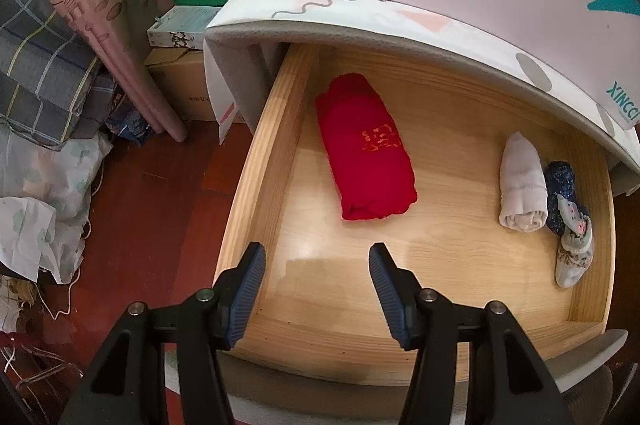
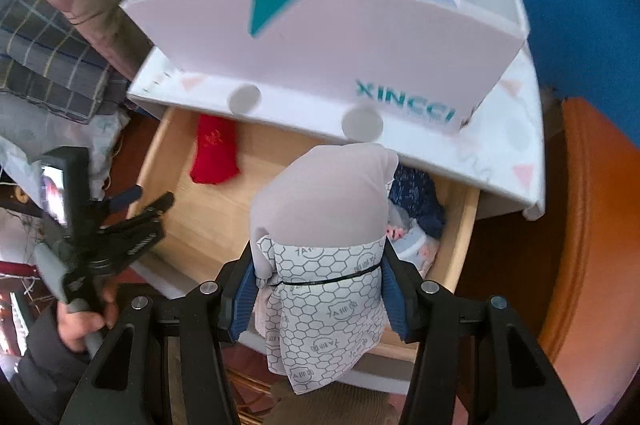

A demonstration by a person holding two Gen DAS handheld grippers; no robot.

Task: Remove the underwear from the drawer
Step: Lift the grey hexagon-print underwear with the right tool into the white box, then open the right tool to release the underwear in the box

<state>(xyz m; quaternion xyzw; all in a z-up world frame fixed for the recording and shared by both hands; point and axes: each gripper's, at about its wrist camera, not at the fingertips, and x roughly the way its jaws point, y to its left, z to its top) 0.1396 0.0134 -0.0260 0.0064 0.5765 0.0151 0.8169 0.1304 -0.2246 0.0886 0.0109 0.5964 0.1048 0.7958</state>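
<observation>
Grey underwear roll (image 2: 320, 209) clamped in right gripper (image 2: 318, 289) jaws, long axis toward 12 o'clock, held above drawer (image 2: 176, 209); left gripper (image 1: 316, 289) jaws apart, empty, red bundle (image 1: 366, 153) at 12 o'clock.

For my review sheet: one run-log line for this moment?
left claw: open, empty, over drawer | right claw: shut on pale folded underwear | red bundle: in drawer

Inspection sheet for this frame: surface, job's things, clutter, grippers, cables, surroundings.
Surface: open wooden drawer, floor mostly bare.
Job's things: pale rolled underwear with a hexagon-print wrap clamped in the right gripper, above the drawer.
Clutter: red folded garment, white roll, dark blue bundle and patterned sock lying in the drawer.
Grippers: left gripper open, holding nothing.
Cables: thin white cord on the floor.
Surroundings: white patterned cabinet top, plaid bedding, cardboard box.
</observation>
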